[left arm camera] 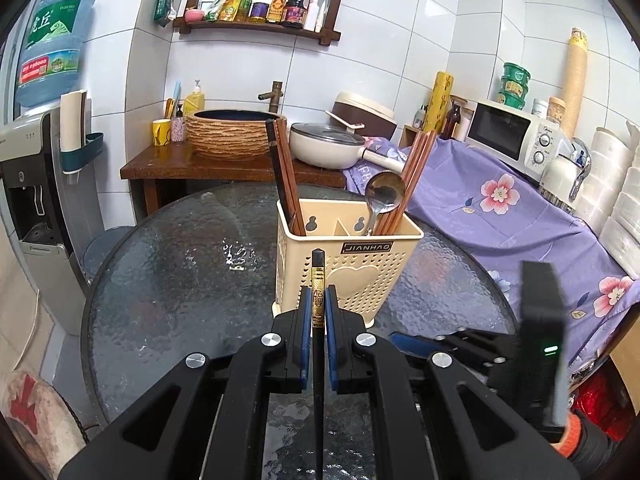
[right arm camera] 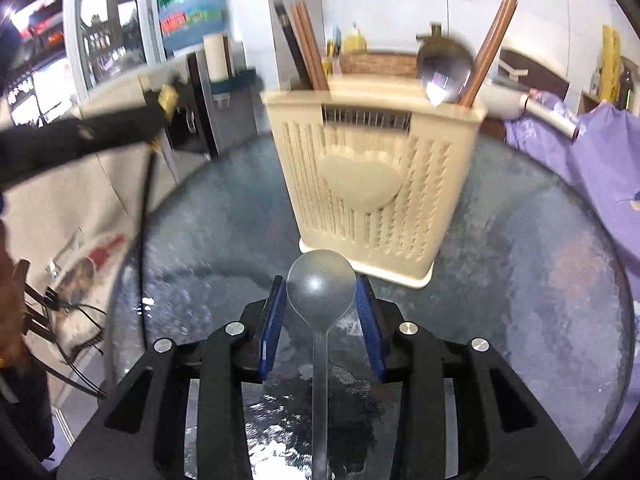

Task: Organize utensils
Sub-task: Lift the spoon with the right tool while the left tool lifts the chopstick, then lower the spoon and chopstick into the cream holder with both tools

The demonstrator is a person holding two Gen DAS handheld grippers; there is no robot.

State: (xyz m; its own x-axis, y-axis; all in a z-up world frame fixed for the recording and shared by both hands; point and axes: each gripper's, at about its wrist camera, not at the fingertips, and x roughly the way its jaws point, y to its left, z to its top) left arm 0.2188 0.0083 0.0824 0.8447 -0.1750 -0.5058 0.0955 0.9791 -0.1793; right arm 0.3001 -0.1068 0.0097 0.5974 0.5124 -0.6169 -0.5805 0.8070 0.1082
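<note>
White-tiled kitchen corner, round dark textured-glass table [left arm camera: 168, 280] in the middle. Near its far edge, a cream perforated utensil holder [left arm camera: 348, 264] with a heart on the front and a divider inside. Left compartment: dark and brown chopsticks [left arm camera: 285, 184] leaning left. Right compartment: reddish-brown chopsticks [left arm camera: 412, 176] leaning right, plus a metal spoon [left arm camera: 383, 196], bowl up.

Left gripper [left arm camera: 319, 304]: pads pressed tight on a single black chopstick with a gold band [left arm camera: 318, 300], tip poking up in front of the holder's front wall, shaft running back between the fingers. Same chopstick seen in the right wrist view at far left [right arm camera: 164, 100], blurred.

Right gripper [right arm camera: 321, 300]: partly closed around the bowl of a translucent grey spoon [right arm camera: 321, 292], blue pads [right arm camera: 370, 320] right at either side of the bowl, handle running back toward the camera. Firm contact hard to confirm through the motion blur, though spoon appears carried just in front of the holder's base, above the glass.

Behind the table: wooden counter with a woven-pattern basin [left arm camera: 232, 136] and brass tap, cream lidded pan [left arm camera: 326, 144], microwave [left arm camera: 516, 132] on a purple floral cloth [left arm camera: 500, 208]. Water dispenser with a blue bottle [left arm camera: 52, 44] at left, wall shelf of sauce bottles [left arm camera: 268, 4] above.
</note>
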